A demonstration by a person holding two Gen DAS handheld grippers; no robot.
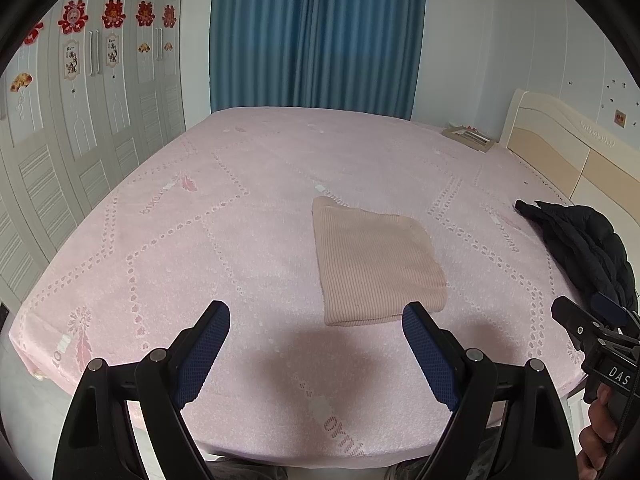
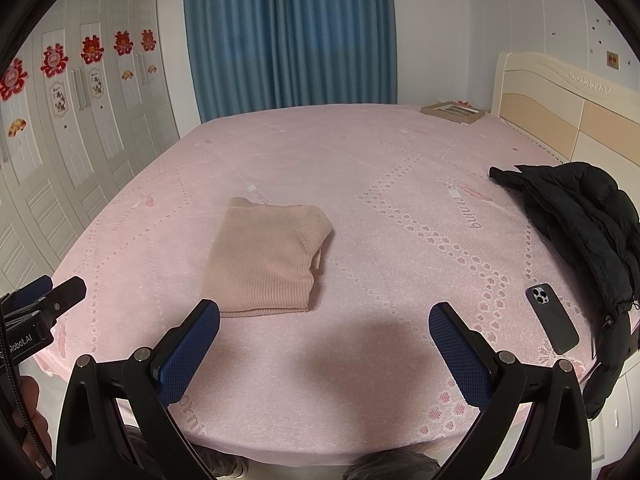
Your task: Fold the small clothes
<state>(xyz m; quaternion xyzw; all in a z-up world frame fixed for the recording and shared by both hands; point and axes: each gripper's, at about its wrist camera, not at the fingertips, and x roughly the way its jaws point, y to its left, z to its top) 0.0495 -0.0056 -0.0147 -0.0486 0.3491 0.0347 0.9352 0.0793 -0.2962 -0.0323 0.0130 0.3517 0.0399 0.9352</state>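
Note:
A small beige ribbed knit garment (image 1: 376, 264) lies folded into a compact rectangle on the pink bedspread (image 1: 240, 216). It also shows in the right wrist view as the garment (image 2: 266, 258), just ahead and left of centre. My left gripper (image 1: 316, 316) hovers open above the bed's near edge, its right fingertip just short of the garment's near edge. My right gripper (image 2: 324, 316) is open too, nothing between its blue pads (image 2: 460, 360); its left fingertip sits near the garment's front corner. Each gripper appears at the edge of the other's view.
A black puffer jacket (image 2: 588, 220) lies at the bed's right side, with a dark phone (image 2: 552, 318) on the bedspread beside it. A framed picture (image 2: 452, 112) rests at the far right near the headboard (image 2: 560, 108). White wardrobe doors (image 1: 80, 120) line the left; blue curtains (image 1: 316, 32) hang behind.

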